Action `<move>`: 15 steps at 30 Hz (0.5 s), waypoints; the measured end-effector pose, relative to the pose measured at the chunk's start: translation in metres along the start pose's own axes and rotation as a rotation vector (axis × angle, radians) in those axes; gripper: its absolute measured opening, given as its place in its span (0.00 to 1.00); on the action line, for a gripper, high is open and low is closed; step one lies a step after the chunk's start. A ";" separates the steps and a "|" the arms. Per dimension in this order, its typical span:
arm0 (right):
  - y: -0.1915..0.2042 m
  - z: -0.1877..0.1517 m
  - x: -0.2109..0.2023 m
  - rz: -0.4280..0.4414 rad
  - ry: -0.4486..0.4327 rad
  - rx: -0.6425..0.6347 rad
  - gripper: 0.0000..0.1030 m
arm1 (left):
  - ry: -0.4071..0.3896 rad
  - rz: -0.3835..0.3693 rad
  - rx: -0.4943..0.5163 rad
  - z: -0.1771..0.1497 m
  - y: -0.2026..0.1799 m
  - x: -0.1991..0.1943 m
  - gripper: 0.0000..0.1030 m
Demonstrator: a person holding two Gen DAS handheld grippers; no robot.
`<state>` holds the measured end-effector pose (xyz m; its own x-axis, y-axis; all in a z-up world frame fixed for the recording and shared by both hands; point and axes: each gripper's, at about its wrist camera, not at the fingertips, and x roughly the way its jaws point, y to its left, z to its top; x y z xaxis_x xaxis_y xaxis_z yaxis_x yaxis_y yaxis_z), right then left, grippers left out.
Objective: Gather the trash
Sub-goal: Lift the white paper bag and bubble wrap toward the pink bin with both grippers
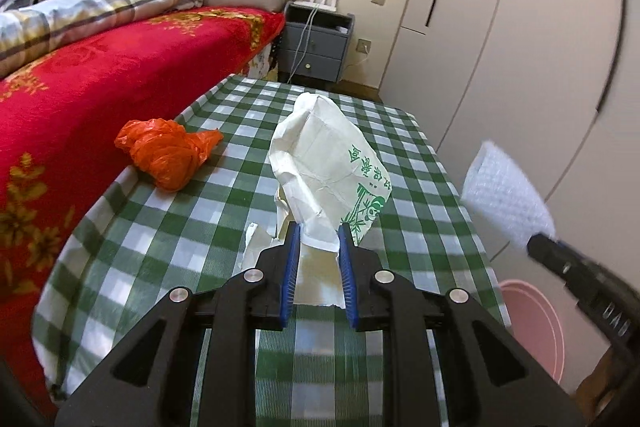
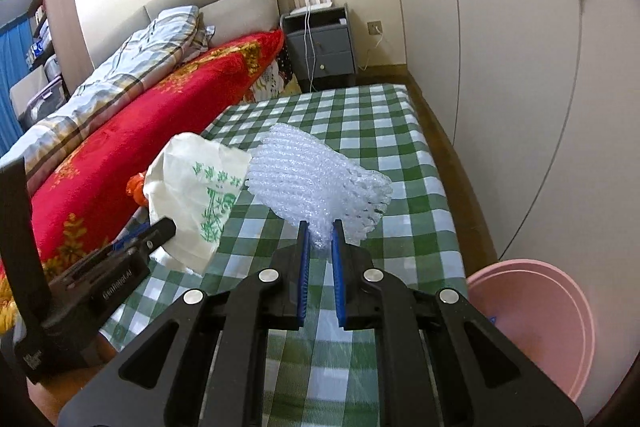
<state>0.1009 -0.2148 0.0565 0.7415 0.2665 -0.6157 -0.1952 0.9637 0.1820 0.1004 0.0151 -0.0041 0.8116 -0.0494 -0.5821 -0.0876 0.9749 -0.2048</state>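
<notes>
My left gripper (image 1: 318, 227) is shut on a white paper bag with green print (image 1: 332, 163) and holds it upright above the green checked table (image 1: 168, 235). The bag also shows in the right wrist view (image 2: 192, 199). My right gripper (image 2: 319, 225) is shut on a piece of clear bubble wrap (image 2: 316, 179), held above the table; it shows at the right of the left wrist view (image 1: 508, 191). A crumpled orange plastic bag (image 1: 168, 153) lies on the table's left side, near the bed.
A pink bin (image 2: 536, 323) stands on the floor right of the table, also in the left wrist view (image 1: 532, 327). A bed with a red blanket (image 1: 80, 87) runs along the left. A grey nightstand (image 1: 316, 47) stands beyond the table. White wardrobe doors (image 2: 500, 67) are on the right.
</notes>
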 end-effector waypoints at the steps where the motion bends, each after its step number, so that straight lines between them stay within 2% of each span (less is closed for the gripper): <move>1: -0.001 -0.001 -0.006 -0.002 -0.007 0.000 0.10 | -0.001 -0.003 0.006 -0.002 -0.001 -0.004 0.19; 15: -0.005 -0.013 -0.064 -0.016 -0.058 -0.010 0.11 | -0.016 -0.019 0.066 -0.019 -0.008 -0.046 0.19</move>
<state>0.0458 -0.2369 0.0851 0.7805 0.2499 -0.5730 -0.1889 0.9681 0.1649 0.0529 0.0055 0.0088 0.8218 -0.0651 -0.5660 -0.0344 0.9860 -0.1634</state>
